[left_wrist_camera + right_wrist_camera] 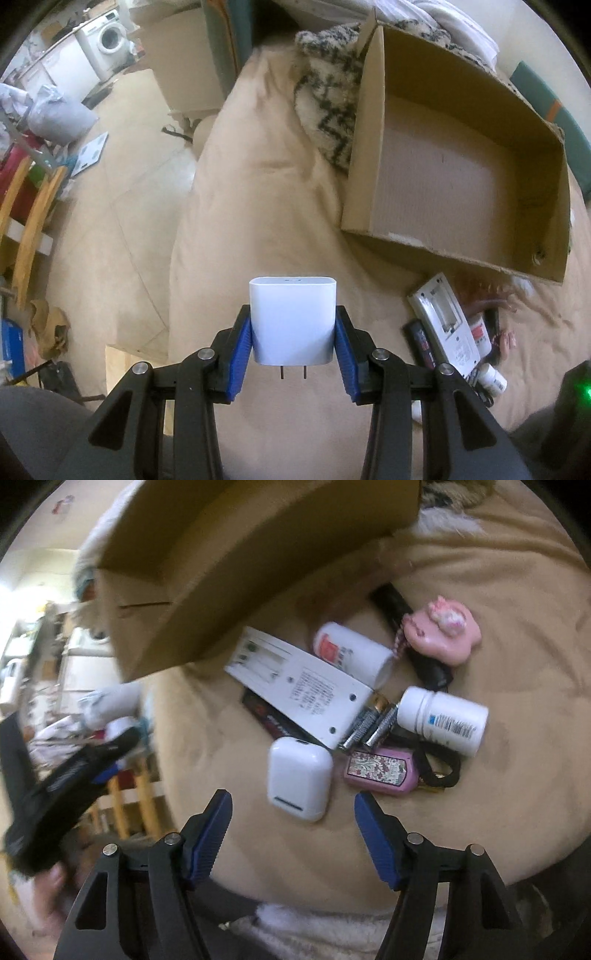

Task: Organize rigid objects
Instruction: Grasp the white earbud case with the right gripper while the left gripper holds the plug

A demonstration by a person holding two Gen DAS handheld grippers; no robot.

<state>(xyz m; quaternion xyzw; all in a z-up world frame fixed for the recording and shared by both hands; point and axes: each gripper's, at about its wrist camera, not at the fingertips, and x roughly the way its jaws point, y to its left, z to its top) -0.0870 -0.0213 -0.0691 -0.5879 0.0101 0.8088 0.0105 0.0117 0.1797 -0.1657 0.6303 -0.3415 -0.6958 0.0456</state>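
My left tool (293, 328) grips the white charger (292, 319), lifted near the cardboard box (461, 251); my right tool (293, 805) hangs open over the white case (298, 782) on the bed (498, 572).

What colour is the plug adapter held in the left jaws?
White, the plug adapter shows best in the left wrist view.

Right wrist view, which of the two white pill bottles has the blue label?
The white pill bottle with the blue label lying right of the batteries; the other white bottle, nearer the cardboard box, has a red label.
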